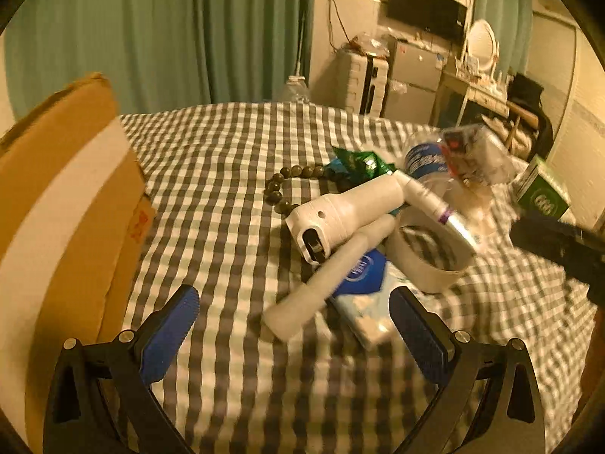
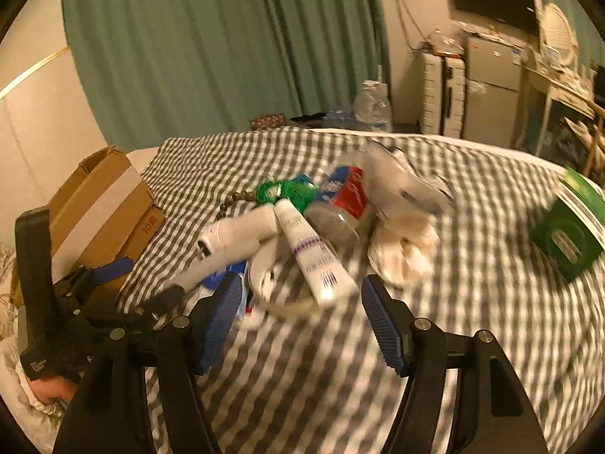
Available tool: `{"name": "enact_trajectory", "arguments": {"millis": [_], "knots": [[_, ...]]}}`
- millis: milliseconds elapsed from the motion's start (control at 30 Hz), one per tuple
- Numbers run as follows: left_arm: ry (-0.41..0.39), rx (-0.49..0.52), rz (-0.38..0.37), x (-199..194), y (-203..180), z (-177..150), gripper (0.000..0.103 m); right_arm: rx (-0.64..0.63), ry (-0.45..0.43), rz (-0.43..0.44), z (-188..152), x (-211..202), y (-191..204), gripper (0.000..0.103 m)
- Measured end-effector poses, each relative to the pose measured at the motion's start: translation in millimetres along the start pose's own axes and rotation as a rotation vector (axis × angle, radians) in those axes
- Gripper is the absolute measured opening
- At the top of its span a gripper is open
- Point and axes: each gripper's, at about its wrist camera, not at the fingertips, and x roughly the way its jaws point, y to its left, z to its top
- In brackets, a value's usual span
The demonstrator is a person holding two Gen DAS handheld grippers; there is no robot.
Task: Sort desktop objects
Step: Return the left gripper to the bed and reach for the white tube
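Note:
A pile of objects lies on the checked cloth (image 1: 227, 174): a white hair dryer (image 1: 340, 215), a white tube (image 1: 438, 208), a roll of tape (image 1: 423, 261), a blue tissue pack (image 1: 363, 280), dark beads (image 1: 287, 185), a green wrapper (image 1: 359, 160) and a clear bottle (image 1: 427, 159). My left gripper (image 1: 295, 321) is open and empty, just short of the dryer's handle. My right gripper (image 2: 302, 310) is open and empty, in front of the tube (image 2: 310, 253) and the tape (image 2: 268, 276). The left gripper also shows at the left of the right wrist view (image 2: 132, 283).
A cardboard box (image 1: 64, 204) stands at the left edge of the cloth, also in the right wrist view (image 2: 102, 208). A green box (image 2: 571, 234) sits at the right. Crumpled white tissue (image 2: 404, 249) lies by the pile. Curtains, a fridge and a desk stand behind.

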Motion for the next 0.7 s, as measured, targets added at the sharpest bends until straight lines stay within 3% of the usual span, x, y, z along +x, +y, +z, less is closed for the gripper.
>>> {"name": "enact_trajectory", "arguments": {"millis": [167, 267, 467, 533, 633, 700], "knots": [[0.051, 0.029, -0.021, 32, 4, 4, 0.103, -0.032, 0.041, 0.021, 13, 46, 3, 0.065], [0.057, -0.004, -0.057, 43, 11, 10, 0.103, -0.04, 0.082, 0.024, 18, 71, 2, 0.061], [0.067, -0.029, -0.08, 53, 17, 12, 0.102, -0.042, 0.126, -0.037, 17, 90, -3, 0.04], [0.071, -0.029, -0.101, 51, 16, 11, 0.097, -0.032, 0.113, -0.033, 15, 84, -6, 0.031], [0.081, -0.027, -0.155, 49, 11, 10, 0.074, 0.0, 0.126, -0.028, 9, 72, -11, 0.026], [0.092, -0.018, -0.191, 44, 7, 10, 0.054, 0.026, 0.115, -0.026, 4, 60, -12, 0.026]]}}
